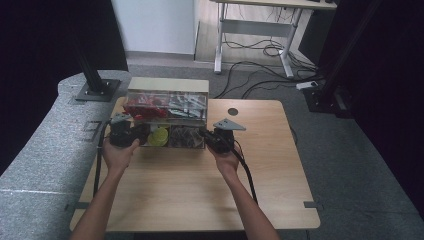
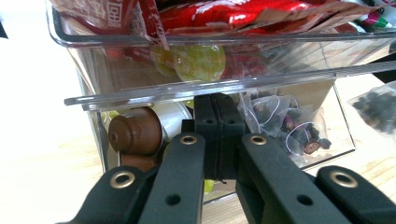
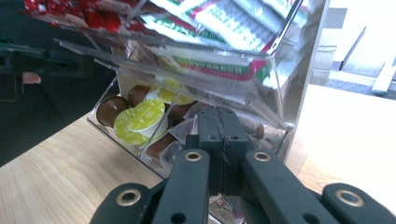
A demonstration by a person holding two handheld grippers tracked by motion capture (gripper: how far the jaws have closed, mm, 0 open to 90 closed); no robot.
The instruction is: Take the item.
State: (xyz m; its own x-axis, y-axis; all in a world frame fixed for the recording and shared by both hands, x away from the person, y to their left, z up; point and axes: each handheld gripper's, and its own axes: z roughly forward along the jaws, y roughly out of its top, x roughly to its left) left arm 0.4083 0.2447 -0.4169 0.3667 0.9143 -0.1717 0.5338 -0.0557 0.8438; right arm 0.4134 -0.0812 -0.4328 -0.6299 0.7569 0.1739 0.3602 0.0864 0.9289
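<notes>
A clear two-tier plastic organizer [image 1: 167, 112] stands at the far middle of the wooden table [image 1: 200, 190]. Red packets [image 2: 210, 14] and green-and-white packets [image 3: 233, 23] fill its upper tray. The lower bin holds brown capsules [image 2: 135, 133], yellow-lidded capsules [image 3: 137, 122] and mesh tea bags [image 2: 280, 123]. My left gripper [image 1: 143, 134] [image 2: 217, 100] is shut at the bin's left front, its tips just under the upper tray's rim. My right gripper [image 1: 205, 134] [image 3: 218, 114] is shut at the bin's right front corner. I see nothing between either pair of jaws.
A black post on a base plate [image 1: 97, 90] stands off the table's far left corner. A round hole [image 1: 233, 111] sits in the tabletop right of the organizer. A desk frame with loose cables [image 1: 260, 50] is on the floor behind.
</notes>
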